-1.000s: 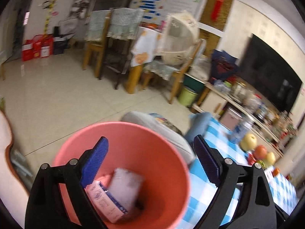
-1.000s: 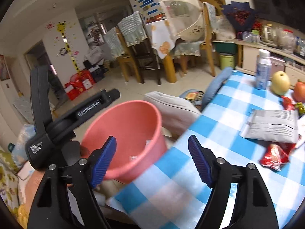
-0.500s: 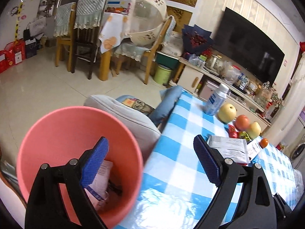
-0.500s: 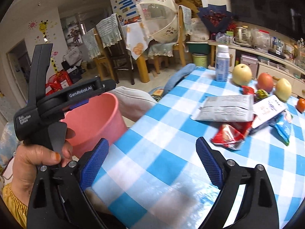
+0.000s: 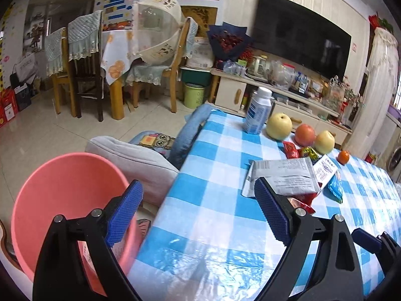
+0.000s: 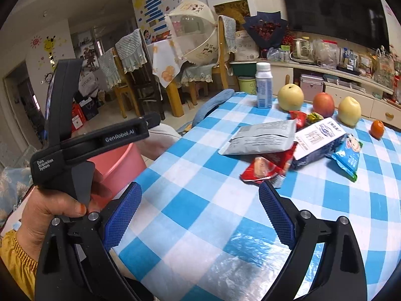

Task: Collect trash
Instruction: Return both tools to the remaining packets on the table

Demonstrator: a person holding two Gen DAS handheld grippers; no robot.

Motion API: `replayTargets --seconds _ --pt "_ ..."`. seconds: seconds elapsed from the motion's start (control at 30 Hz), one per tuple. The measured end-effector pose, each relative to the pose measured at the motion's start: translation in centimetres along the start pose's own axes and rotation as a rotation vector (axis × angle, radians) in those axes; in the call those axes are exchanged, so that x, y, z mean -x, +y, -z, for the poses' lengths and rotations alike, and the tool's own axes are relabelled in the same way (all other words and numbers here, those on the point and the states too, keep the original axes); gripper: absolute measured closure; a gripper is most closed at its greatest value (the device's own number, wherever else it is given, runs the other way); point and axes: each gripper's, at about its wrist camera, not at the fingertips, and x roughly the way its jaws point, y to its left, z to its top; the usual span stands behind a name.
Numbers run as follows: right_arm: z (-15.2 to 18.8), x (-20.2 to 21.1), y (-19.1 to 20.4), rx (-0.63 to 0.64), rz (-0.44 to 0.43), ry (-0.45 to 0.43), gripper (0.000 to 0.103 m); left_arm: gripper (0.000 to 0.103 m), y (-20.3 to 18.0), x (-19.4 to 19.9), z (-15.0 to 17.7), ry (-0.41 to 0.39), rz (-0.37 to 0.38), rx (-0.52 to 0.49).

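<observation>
Wrappers lie heaped mid-table on the checked cloth (image 6: 200, 200), the grey foil pouch (image 6: 260, 138) topmost: light, crinkly, slippery, best pinched at a flat edge. My right claw (image 6: 198, 215) and left claw (image 5: 198, 213) both gape empty. Pink bin (image 5: 62, 188) waits beside the table.

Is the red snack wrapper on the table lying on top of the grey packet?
No, the grey packet lies over the red snack wrapper.
</observation>
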Motion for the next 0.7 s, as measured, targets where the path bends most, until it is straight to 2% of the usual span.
replayTargets --seconds 0.7 --pt "0.2 2.8 -6.1 -0.102 0.046 -0.044 0.009 0.012 -6.2 -2.0 1.6 0.068 0.067 -0.149"
